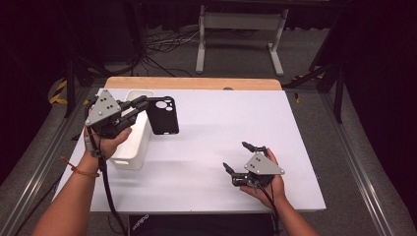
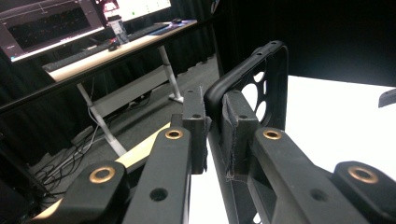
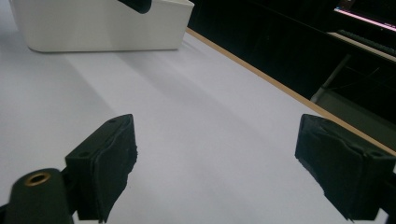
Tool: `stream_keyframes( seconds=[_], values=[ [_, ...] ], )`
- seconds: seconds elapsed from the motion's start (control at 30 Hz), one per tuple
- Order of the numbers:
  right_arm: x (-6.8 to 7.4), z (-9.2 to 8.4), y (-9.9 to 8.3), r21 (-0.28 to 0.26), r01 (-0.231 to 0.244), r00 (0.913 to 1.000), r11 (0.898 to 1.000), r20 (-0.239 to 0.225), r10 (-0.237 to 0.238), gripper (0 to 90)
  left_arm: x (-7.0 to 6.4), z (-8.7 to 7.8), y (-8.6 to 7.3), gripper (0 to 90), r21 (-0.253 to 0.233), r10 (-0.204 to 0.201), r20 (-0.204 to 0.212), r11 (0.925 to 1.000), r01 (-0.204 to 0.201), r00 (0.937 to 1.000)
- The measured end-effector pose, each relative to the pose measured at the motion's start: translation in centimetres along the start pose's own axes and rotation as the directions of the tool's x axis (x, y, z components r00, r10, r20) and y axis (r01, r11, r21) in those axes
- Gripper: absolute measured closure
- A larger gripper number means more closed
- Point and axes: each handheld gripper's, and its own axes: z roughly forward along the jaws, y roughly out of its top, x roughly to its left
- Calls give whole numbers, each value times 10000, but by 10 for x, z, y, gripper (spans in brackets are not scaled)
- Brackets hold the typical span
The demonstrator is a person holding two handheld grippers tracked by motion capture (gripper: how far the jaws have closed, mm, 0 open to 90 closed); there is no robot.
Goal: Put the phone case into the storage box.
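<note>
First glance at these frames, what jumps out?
The black phone case with round camera cutouts, pinched by its edge in the left hand-held gripper and held beside the white rectangular plastic bin at the table's left. Next, the right hand-held gripper, jaws wide apart with nothing between them, low over the white tabletop near its front right.

Count: two tongs, one case, one bin, one table.

One left tongs (image 1: 139,104) and one right tongs (image 1: 239,157), each with two black jaws and one grey plate on top; one black phone case (image 1: 163,118), with several round cut-outs, too blurred to count exactly; one white bin (image 1: 132,147); one table (image 1: 221,123) with one white top and one wooden strip along its far edge; two forearms; one cord on the left wrist; beyond, one white desk frame on the floor.
</note>
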Motion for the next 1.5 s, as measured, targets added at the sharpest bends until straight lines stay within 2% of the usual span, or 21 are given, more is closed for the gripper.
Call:
stream_keyframes(
  seconds=[0.63, 0.83, 1.0, 1.13, 1.5],
  values=[
    [-1, -1, 0, -24, -18, 10000, 10000, 54, 18, 134, 25, -5, -1, 816, 194, 122, -392, 9997, -114, 9992],
    [-2, 0, 0, 24, -31, 10000, 10000, 83, 31, 133, 34, -5, 1, 816, 91, 163, -460, 9998, -159, 9988],
    [-2, 1, -1, 46, -1, 10000, 10000, 39, 1, 133, 43, -4, 1, 816, 109, 165, -681, 9998, -158, 9975],
    [-3, 2, -2, 46, -39, 9999, 10000, 96, 39, 133, 49, -2, -2, 816, 329, 228, -907, 9993, -199, 9956],
    [-5, 1, -2, 30, -79, 9999, 10000, 147, 78, 134, 68, 0, -7, 816, 380, 205, -1316, 9992, -156, 9911]
  ],
)
